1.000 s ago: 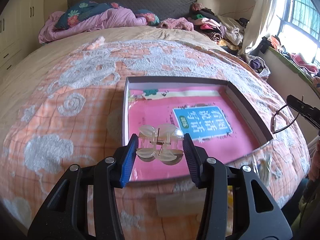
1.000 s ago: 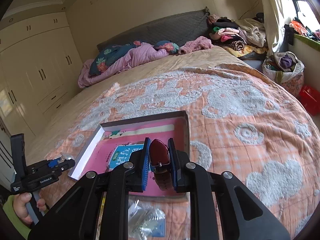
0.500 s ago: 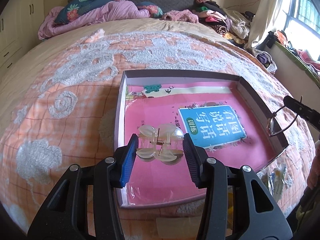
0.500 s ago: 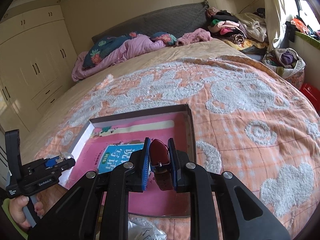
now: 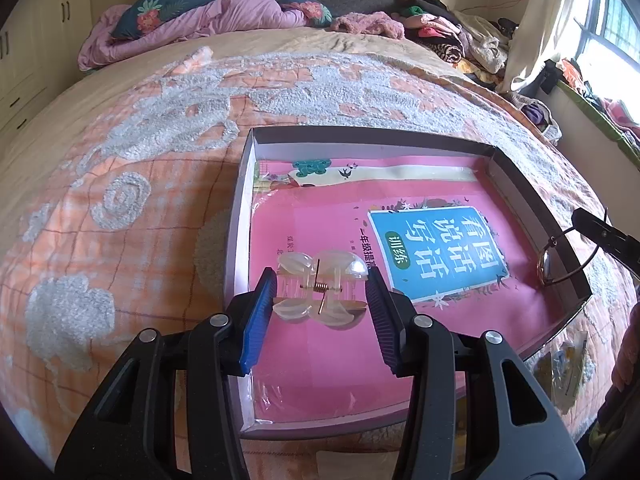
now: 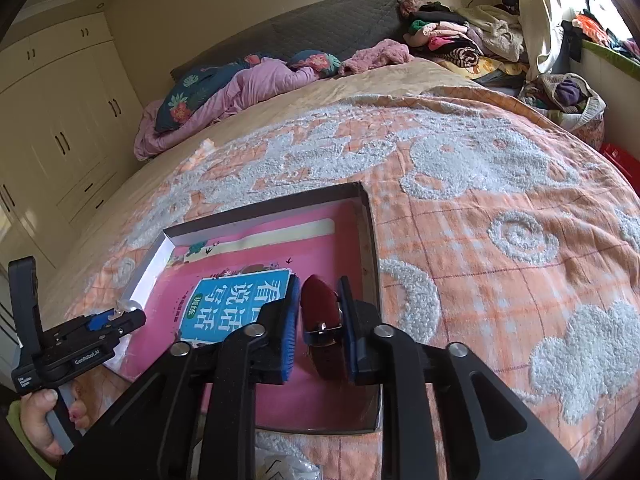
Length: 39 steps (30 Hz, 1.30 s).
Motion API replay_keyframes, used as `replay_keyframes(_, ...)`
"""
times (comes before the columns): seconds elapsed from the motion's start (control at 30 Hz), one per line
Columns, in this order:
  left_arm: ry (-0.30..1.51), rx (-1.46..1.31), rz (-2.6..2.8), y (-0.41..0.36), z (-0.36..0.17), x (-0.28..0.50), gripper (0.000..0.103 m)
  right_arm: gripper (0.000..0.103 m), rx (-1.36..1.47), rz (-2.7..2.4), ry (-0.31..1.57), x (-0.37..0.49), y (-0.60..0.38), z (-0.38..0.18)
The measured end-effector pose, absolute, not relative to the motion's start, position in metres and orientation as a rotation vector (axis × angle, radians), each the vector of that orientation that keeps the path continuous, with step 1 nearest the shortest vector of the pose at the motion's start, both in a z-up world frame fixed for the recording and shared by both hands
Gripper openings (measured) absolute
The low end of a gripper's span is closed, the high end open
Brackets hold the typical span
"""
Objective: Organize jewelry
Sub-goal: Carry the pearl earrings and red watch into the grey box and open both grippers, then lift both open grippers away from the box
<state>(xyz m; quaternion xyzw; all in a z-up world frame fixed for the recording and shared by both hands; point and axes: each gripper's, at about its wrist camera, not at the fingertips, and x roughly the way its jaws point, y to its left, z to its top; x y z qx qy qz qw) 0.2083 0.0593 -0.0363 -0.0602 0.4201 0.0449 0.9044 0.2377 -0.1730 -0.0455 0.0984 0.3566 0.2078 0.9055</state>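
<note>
Holding a clear plastic claw hair clip (image 5: pixel 320 288) by its two sides, our left gripper (image 5: pixel 320 312) is half closed on it above the near left part of the shallow grey cardboard box (image 5: pixel 240 200) lined with a pink book (image 5: pixel 320 360). We judge the clip light, stiff, slick and brittle, best pinched across its hinge. Our right gripper (image 6: pixel 318 328) is narrowed on a dark red leather watch strap (image 6: pixel 320 300), soft and light, over the box's right side.

Orange-and-white tufted bedspread (image 5: pixel 152 184) covers the bed. Purple duvet (image 6: pixel 256 88) and floral pillow (image 5: pixel 160 8) bunched at grey headboard (image 6: pixel 320 28). Clothes pile (image 6: pixel 460 40) near window.
</note>
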Motion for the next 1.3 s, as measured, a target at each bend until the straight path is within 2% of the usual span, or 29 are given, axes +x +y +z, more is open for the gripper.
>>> replay_keyframes(0.03,0.869,-0.124,0.092,0.059,-0.037,0.208,0.038,0.043,0.212,0.425,0.731,0.236,-0.175,-0.045)
replay_keyframes(0.13,0.863,-0.122,0.094,0.058,-0.035,0.207,0.04,0.053,0.227,0.424,0.715,0.232,-0.177,-0.041)
replay_keyframes(0.17,0.86,-0.122,0.094,0.058,-0.034,0.206,0.047,0.055,0.228,0.426,0.715,0.231,-0.178,-0.04)
replay_keyframes(0.23,0.853,-0.122,0.096,0.057,-0.031,0.205,0.053,0.067,0.24,0.427,0.7,0.226,-0.181,-0.036)
replay_keyframes(0.3,0.844,-0.119,0.098,0.057,-0.027,0.203,0.053,0.07,0.247,0.431,0.686,0.222,-0.183,-0.032)
replay_keyframes(0.47,0.818,-0.117,0.097,0.055,-0.016,0.196,0.067,0.082,0.259,0.439,0.649,0.207,-0.187,-0.019)
replay_keyframes(0.63,0.783,-0.122,0.093,0.052,-0.001,0.186,0.084,0.087,0.251,0.455,0.608,0.191,-0.19,-0.004)
replay_keyframes(0.77,0.759,-0.109,0.101,0.048,0.01,0.178,0.091,0.089,0.254,0.463,0.591,0.179,-0.194,0.003)
replay_keyframes(1.3,0.705,-0.116,0.077,0.04,0.034,0.135,0.093,0.089,0.231,0.489,0.582,0.142,-0.199,0.018)
